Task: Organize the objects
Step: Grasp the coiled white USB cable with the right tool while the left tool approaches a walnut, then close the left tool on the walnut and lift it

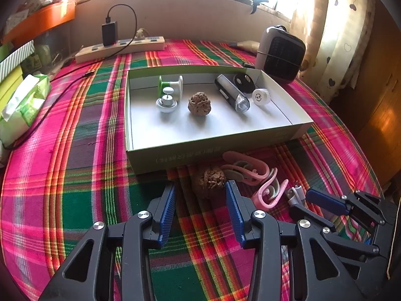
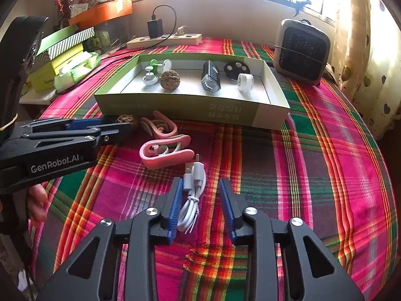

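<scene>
Left wrist view. Left gripper (image 1: pixel 200 198) stands wide, nothing held. A brown walnut (image 1: pixel 210 179) lies on the plaid cloth (image 1: pixel 75 175) just past the fingertips, between them, near the front wall of the open box (image 1: pixel 200 150). Walnut at 12 o'clock from the jaws; pink clips (image 1: pixel 253 173) at 1 to 2 o'clock, touching or nearly touching it. Judgement: ease forward so both pads flank the nut's widest part before closing, keeping the right pad clear of the clips. Walnut is roundish; no clear long axis.

Right wrist view. Right gripper (image 2: pixel 200 205) straddles a coiled white cable (image 2: pixel 191 198) lying on the cloth. The left pad seems to touch the coil; a gap shows at the right pad, so no firm grip yet. The bundle's long axis runs 12 to 6 o'clock along the fingers, plugs pointing to 12, toward the box. Judgement: close across the tied middle, not the loose plug ends, so the coil lifts whole. Left gripper enters at 9 o'clock.
</scene>
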A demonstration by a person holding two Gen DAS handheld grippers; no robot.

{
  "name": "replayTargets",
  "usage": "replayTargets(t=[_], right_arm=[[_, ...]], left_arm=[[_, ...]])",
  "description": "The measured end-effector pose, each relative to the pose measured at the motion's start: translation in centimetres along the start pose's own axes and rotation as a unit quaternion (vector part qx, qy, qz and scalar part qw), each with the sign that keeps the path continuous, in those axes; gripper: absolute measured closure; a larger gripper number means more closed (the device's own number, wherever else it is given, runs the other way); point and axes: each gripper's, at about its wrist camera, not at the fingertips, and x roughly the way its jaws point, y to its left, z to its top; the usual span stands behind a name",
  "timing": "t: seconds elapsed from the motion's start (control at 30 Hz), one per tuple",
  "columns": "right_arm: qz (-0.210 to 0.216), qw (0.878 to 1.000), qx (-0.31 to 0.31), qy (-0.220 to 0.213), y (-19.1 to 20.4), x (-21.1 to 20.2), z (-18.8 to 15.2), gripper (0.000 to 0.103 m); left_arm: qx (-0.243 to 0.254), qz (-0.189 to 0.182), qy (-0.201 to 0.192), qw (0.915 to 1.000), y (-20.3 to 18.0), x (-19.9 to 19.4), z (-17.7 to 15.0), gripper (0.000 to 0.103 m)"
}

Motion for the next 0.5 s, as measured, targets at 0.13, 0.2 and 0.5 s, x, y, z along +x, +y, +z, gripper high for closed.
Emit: replayTargets(t=[0.13,0.2,0.5], right_arm=[[0.001,1.000,-0.004,0.000,-0.05,-0.02,0.05,0.079],[0.002,1.000,-0.006,0.000,-0.15,0.01,0.09,0.082],[0.002,1.000,-0.017,0.000,-0.48,0.14,0.33,0.084]], left_arm=[[0.001,0.003,0.003,1.0000,-0.03,0.40,0.20,0.064],[0.000,0.004,0.005,1.0000,0.01,0.63,0.33,0.064],[-0.006,0.004,0.004,1.0000,0.24,0.86,0.64,0.065]])
